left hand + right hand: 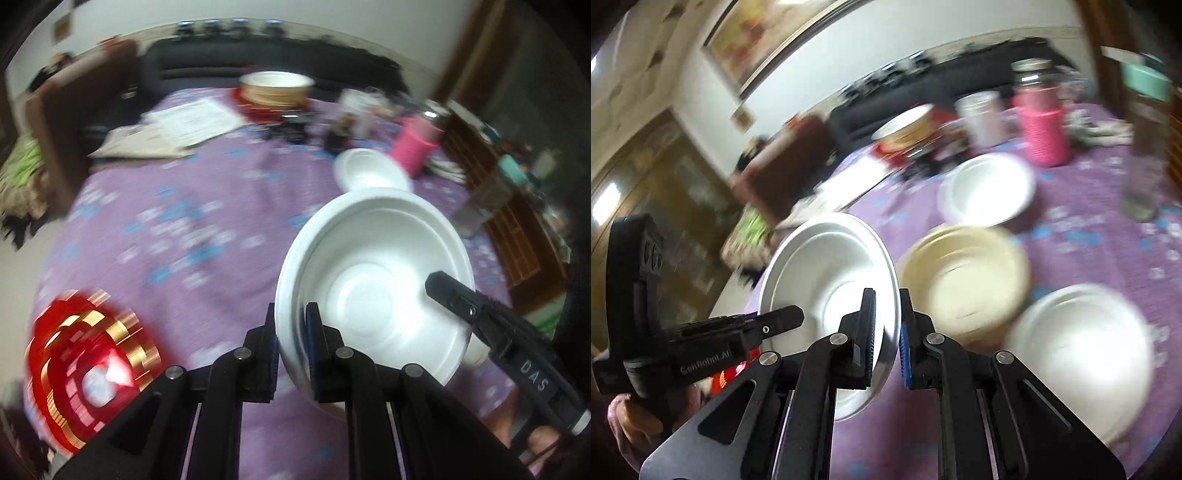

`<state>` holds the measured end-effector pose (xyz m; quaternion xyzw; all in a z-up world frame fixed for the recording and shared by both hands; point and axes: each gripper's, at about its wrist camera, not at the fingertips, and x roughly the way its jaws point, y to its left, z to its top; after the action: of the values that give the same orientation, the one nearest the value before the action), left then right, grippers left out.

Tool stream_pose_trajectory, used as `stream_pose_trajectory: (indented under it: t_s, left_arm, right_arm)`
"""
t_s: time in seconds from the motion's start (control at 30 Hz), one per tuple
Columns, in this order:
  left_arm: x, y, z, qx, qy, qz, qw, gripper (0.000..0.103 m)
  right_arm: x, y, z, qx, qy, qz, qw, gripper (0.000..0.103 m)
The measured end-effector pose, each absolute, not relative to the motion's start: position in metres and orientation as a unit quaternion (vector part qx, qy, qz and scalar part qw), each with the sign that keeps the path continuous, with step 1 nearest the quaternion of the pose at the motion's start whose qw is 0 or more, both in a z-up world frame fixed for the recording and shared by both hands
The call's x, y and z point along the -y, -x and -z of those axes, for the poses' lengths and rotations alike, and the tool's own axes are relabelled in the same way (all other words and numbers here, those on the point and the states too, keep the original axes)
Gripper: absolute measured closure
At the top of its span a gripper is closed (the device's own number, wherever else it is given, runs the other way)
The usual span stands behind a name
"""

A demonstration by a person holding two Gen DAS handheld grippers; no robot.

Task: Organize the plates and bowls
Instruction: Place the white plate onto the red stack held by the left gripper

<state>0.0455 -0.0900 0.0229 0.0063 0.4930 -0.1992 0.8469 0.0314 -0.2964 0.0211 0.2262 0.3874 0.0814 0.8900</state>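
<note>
Left wrist view first: the left gripper (pixel 291 347) points steeply down over the purple tablecloth (pixel 207 206), and its two pads are pinched tight on the near-left rim of a white foam bowl (pixel 373 291). The bowl hangs tilted above the cloth with its inside facing the camera. The right gripper (pixel 436 286) comes in from the lower right, one black finger lying inside the bowl at its right rim. A second white bowl (pixel 369 171) sits on the cloth farther back, next to a pink ribbed bottle (pixel 415 146). A red and gold plate (pixel 85 373) lies near left, badly blurred.

Right wrist view: the right gripper (pixel 888 325) is rolled to one side, so the room looks slanted. Its pads are clamped on the right rim of the same white foam bowl (pixel 827 273), which is held up off the table. The left gripper (pixel 792 317) reaches in from the left, with a hand (pixel 631 417) on its handle at the lower left edge. On the cloth to the right sit a cream bowl (pixel 964 280), a white plate (pixel 1082 354) nearer, and another white bowl (pixel 988 190) farther back.
</note>
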Motion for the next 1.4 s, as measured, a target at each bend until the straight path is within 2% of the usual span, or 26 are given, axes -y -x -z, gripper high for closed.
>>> stream_pose_trajectory:
  t_s: [0.27,0.5,1.4]
  left_arm:
    - [-0.039,-0.031,0.001,-0.503,0.035,0.107,0.857,0.091]
    - [-0.090,-0.031,0.022,-0.513,0.057,0.068,0.854,0.091]
    - [-0.124,-0.035,0.051,-0.528,0.050,0.034,0.847,0.091]
  right_arm:
    - [0.152,-0.060,0.004,-0.448,-0.156,-0.171,0.864,0.092]
    - [0.069,-0.077,0.032,-0.483,-0.108,-0.202,0.845,0.092]
    - [0.033,-0.090,0.072,-0.507,-0.099,-0.202,0.832,0.092]
